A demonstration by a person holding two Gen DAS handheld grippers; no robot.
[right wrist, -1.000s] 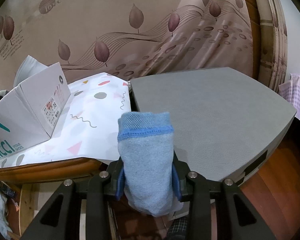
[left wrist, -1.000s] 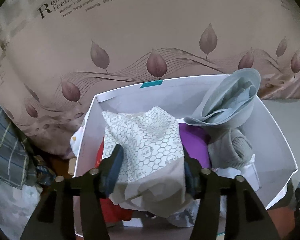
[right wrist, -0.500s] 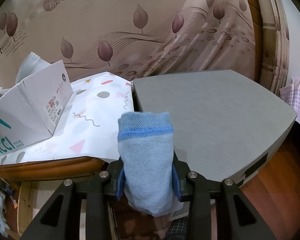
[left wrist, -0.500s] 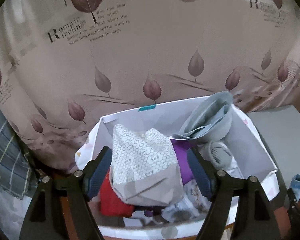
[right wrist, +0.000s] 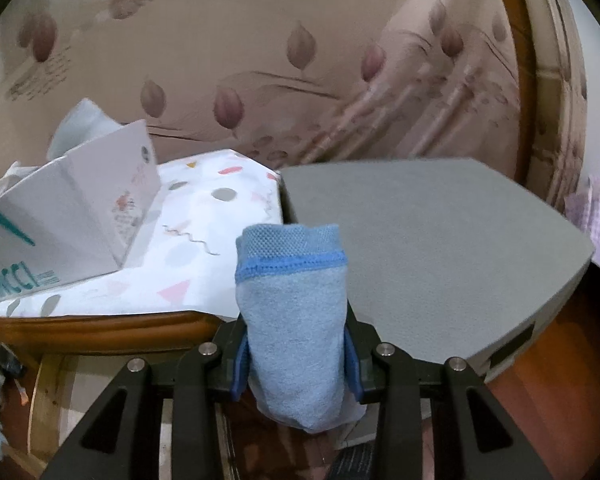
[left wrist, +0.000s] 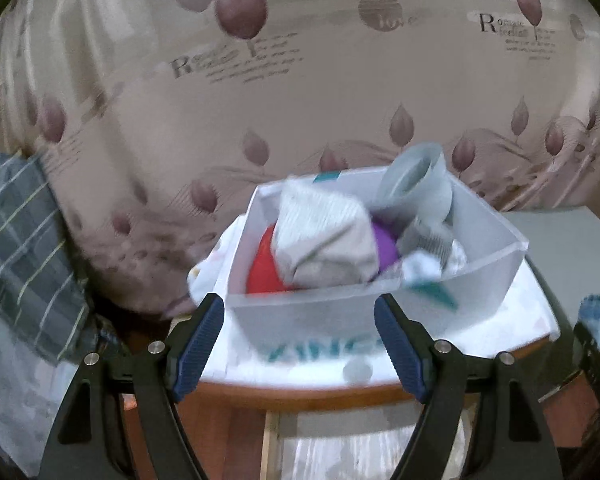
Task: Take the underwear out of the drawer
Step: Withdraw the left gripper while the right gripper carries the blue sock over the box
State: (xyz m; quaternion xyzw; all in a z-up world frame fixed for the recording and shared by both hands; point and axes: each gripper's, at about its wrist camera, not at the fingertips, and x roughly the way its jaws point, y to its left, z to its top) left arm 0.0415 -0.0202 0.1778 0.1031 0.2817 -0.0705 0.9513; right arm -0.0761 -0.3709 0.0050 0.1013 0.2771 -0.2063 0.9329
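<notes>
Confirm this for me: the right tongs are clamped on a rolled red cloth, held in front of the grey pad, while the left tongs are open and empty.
Not quite: the cloth is blue, not red. The right wrist view shows the right tongs clamped on a rolled blue cloth in front of the grey pad. The rest holds: the left wrist view shows the left tongs open and empty.

Left gripper (left wrist: 299, 346), right gripper (right wrist: 296, 354): black frames, blue ribbed pads, silver screws.

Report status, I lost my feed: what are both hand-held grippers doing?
Left hand-held gripper open, empty, short of white box. Right hand-held gripper shut on blue underwear. Patterned garment in box. Nothing blocking.
</notes>
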